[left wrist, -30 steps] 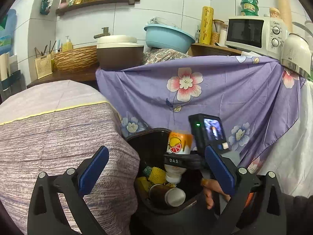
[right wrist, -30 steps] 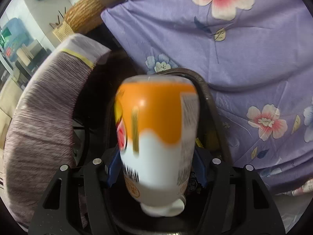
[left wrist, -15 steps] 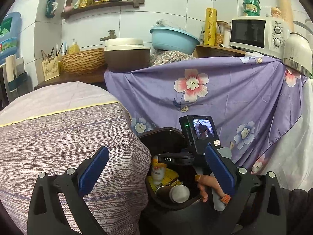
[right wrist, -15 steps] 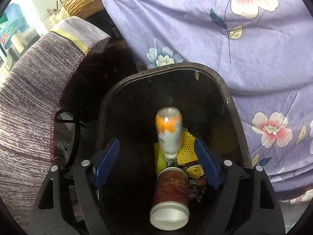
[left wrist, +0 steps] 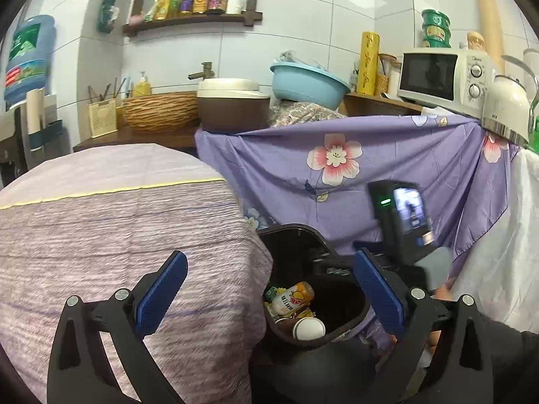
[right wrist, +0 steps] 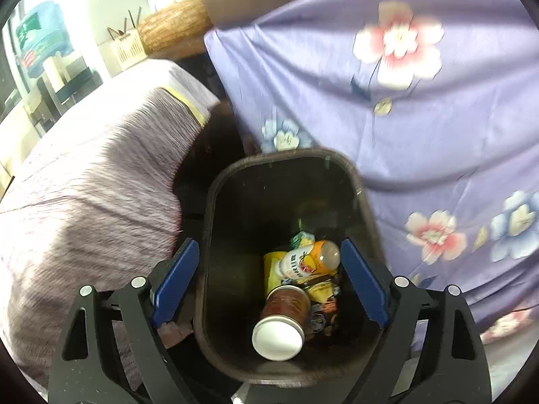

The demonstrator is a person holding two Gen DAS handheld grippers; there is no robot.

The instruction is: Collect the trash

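The orange bottle (right wrist: 308,260) lies in the black bin (right wrist: 215,208) beside a paper cup (right wrist: 281,320). It looks light and slippery; grab its middle. Right tongs (right wrist: 269,281) have just spread wide, empty. Left tongs (left wrist: 269,298) spread too.

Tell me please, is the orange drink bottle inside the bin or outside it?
Inside: the orange drink bottle lies on its side among other trash in the black bin.

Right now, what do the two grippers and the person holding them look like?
Both grippers, left and right, are alike: matte black angular frames with silver screw heads, and flat blue pads lining the jaws. The left view also shows the right unit carrying a black camera with a lit screen and a green light. A dark sleeve shows at the edge. No cables are visible.
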